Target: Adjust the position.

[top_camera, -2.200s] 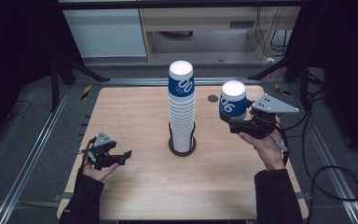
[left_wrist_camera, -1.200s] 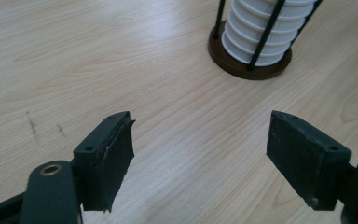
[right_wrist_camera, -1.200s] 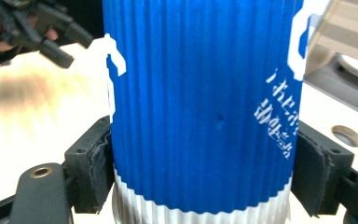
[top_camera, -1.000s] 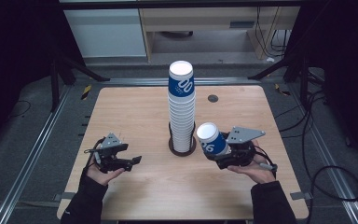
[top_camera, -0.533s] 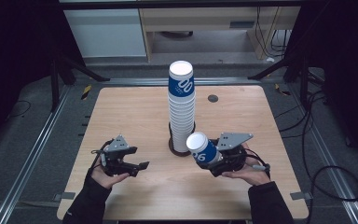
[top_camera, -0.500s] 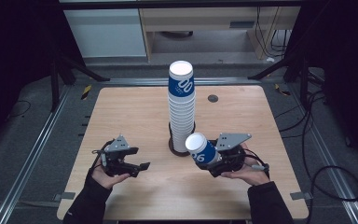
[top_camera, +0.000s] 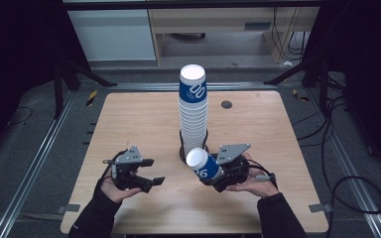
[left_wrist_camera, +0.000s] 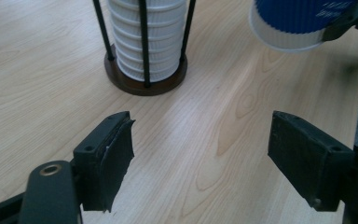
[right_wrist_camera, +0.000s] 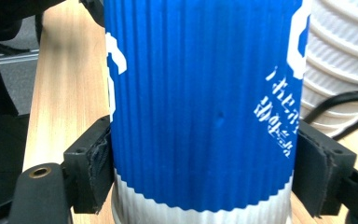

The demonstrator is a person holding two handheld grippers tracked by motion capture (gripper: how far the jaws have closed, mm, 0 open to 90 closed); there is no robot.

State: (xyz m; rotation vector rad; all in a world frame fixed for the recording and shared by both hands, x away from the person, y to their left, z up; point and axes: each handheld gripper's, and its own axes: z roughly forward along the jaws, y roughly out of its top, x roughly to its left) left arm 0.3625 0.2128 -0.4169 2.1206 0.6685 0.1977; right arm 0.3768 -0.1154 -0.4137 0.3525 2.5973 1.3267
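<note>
My right claw point(top_camera: 212, 171) grips one blue cup point(top_camera: 203, 165), tilted, just beside the stack point(top_camera: 193, 111). My left claw point(top_camera: 149, 172) stands wide, empty. Handover or placement remains.

Both forearms enter from bottom of high view, dark sleeves, palms up under grippers.

Left gripper point(top_camera: 151, 174): low at about 8 o'clock, level, jaws point toward 3 o'clock, standing apart with nothing between; pads bare in left gripper view.

Right gripper point(top_camera: 209, 171): low at about 5 o'clock, tilted, jaws point toward 10 o'clock, clamped on both sides of blue paper cup point(right_wrist_camera: 200, 102). Grey three-cornered plate on top, cable trailing toward 3 o'clock.
</note>
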